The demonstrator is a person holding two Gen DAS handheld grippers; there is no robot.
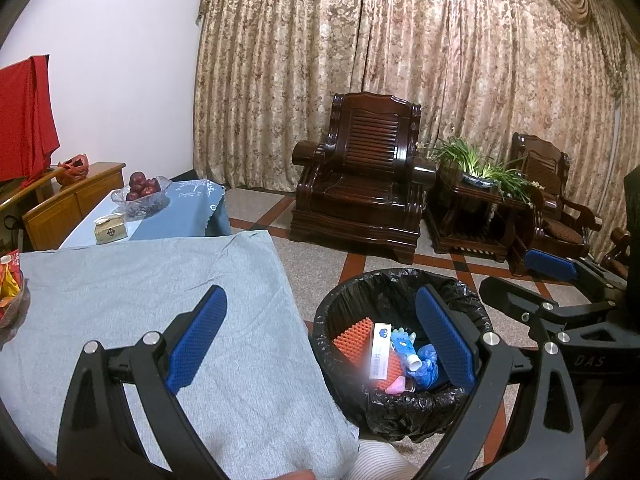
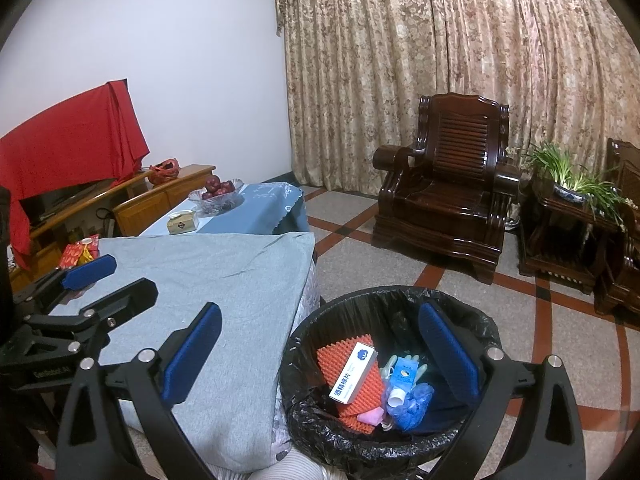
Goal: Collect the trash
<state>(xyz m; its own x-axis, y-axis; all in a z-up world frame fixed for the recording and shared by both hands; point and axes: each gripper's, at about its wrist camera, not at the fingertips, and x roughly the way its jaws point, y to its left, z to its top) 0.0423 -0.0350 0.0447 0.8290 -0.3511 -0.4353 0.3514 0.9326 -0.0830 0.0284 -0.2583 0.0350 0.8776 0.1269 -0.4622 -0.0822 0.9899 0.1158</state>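
A round trash bin [image 1: 400, 280] [image 2: 400, 294] lined with a black bag stands on the floor beside the grey-covered table [image 1: 140, 292] [image 2: 208, 272]. Inside lie an orange ridged foam piece [image 2: 340, 356], a white and blue box [image 2: 354, 376] [image 1: 380, 350], blue gloves [image 2: 414, 400] and a small pink item [image 2: 370, 416]. My left gripper [image 1: 322, 340] is open and empty, straddling the table edge and the bin. My right gripper [image 2: 320, 354] is open and empty above the bin's left rim. Each gripper shows in the other's view, the right one [image 1: 560, 276] and the left one [image 2: 100, 280].
Red snack packets [image 2: 80, 254] lie at the table's far left. A farther blue-clothed table holds a glass bowl of apples [image 2: 216, 194] and a small box [image 2: 182, 222]. Dark wooden armchairs [image 2: 444, 184] and a plant stand [image 2: 572, 216] stand by the curtain. The floor is tiled.
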